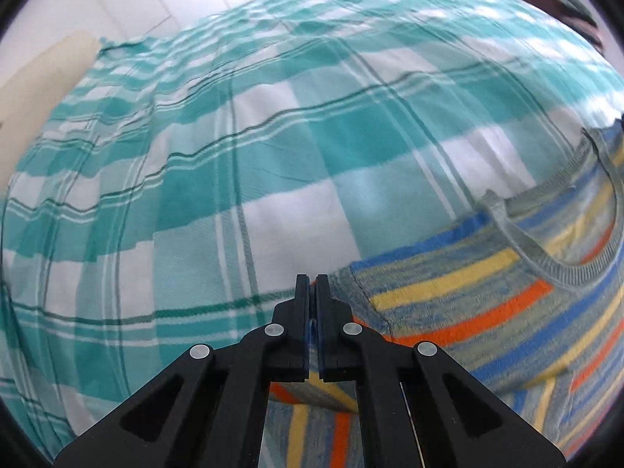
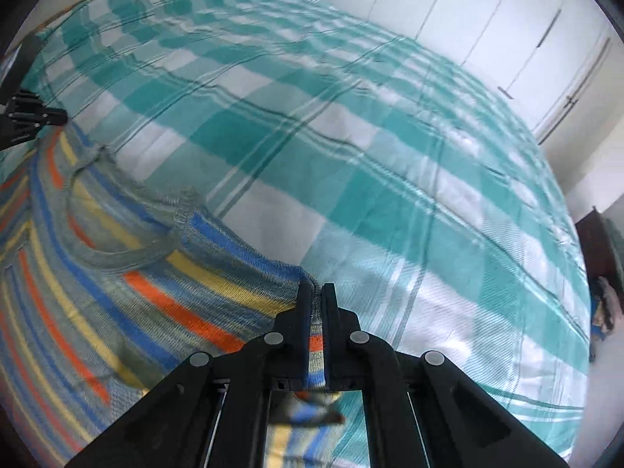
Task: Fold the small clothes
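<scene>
L hand-held gripper (image 1: 312,282) and R hand-held gripper (image 2: 316,291) each pinch a shoulder edge of the striped blue-yellow-orange knit sweater (image 2: 117,273), which lies between the 2 on the teal-white checked bed cover (image 2: 351,136).

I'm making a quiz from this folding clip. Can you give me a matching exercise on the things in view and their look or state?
Things:
1. left tongs
2. striped sweater
3. bedsheet
4. wardrobe doors

States:
A. teal and white checks
B. plain white
C. shut on a shoulder edge
D. blue, yellow and orange bands

Pairs: 1-C, 2-D, 3-A, 4-B
</scene>
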